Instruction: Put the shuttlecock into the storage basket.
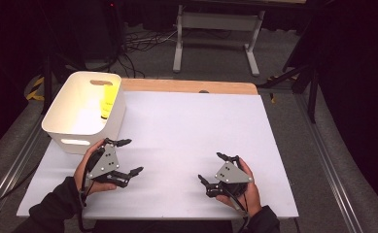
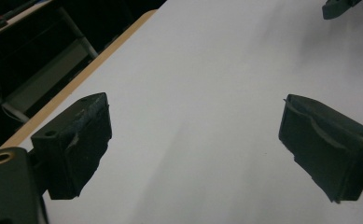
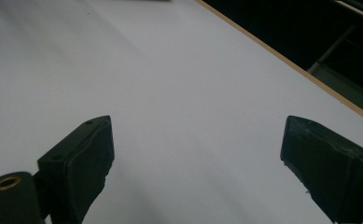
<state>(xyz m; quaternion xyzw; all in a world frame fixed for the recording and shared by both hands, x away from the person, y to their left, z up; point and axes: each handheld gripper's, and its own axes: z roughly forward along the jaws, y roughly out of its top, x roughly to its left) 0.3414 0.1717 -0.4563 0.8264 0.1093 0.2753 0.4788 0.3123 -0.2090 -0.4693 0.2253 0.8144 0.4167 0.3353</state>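
Yellow plastic object (image 1: 107,103) half hidden inside white plastic handled bin (image 1: 62,127) at table's far left, left gripper (image 1: 132,156) just beside bin, jaws spread, empty, right gripper (image 1: 210,167) well apart, likewise spread, white tabletop (image 1: 186,131) with wooden far edge, dark room, cables on floor.

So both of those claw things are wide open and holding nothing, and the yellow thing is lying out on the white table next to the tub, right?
Not quite. The yellow object is inside the white tub, leaning against its far wall, not out on the table; the high view shows this. The rest holds: the left gripper and right gripper are both open and hold nothing.
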